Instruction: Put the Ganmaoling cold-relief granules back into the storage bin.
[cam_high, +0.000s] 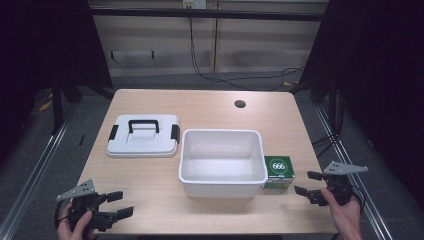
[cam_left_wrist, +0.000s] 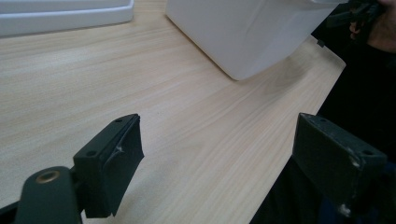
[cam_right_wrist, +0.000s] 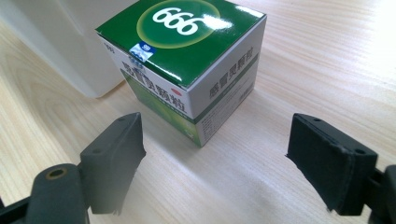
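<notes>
Both black grippers carry grey three-cornered plates and trailing cables.

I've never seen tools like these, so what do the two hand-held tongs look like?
The left tongs and the right tongs look alike: black bodies, each ending in two flat black rectangular jaws with small screw holes, and a grey three-cornered plate on top. A black cable trails from each. Bare hands hold them; no sleeve shows.

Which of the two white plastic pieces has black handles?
The flat lid, lying left of the open tub; the tub is plain white, without handles.
</notes>
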